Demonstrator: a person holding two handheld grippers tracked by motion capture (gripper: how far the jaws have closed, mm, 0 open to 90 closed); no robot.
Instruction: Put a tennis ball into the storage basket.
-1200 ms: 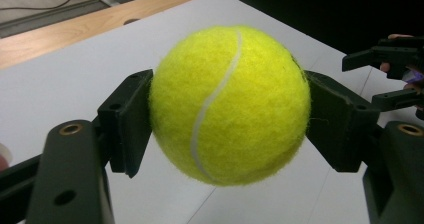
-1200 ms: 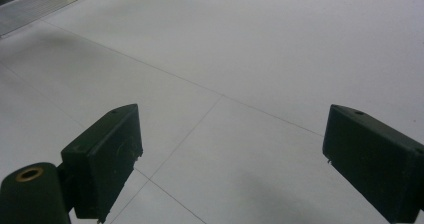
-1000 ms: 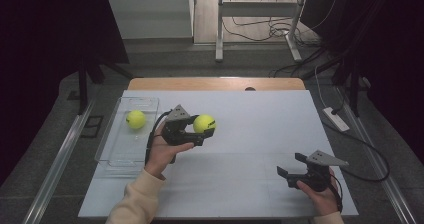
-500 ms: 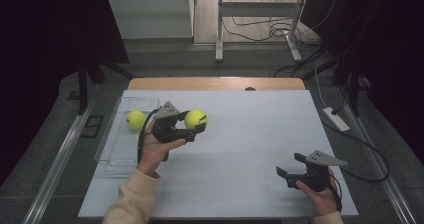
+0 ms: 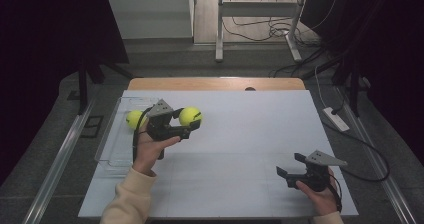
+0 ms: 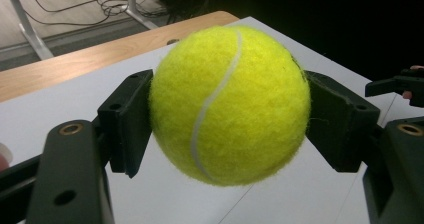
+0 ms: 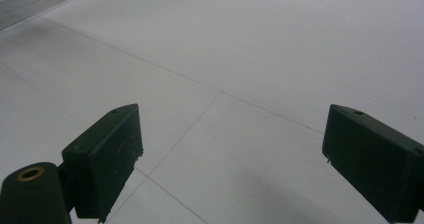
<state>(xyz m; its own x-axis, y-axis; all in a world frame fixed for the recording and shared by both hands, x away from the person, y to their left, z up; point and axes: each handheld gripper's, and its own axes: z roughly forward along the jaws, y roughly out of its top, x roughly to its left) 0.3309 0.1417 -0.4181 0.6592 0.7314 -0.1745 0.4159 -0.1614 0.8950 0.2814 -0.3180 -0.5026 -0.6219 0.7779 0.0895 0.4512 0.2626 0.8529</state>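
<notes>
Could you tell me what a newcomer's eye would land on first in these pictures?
The bright yellow tennis ball clamped in the left gripper, held above the white table left of centre. Next, a second ball in the clear tray at the table's left edge. The right gripper rests open near the right corner.

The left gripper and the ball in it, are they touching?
Touching. The left gripper view shows both pads of the left gripper pressed against the ball.
</notes>
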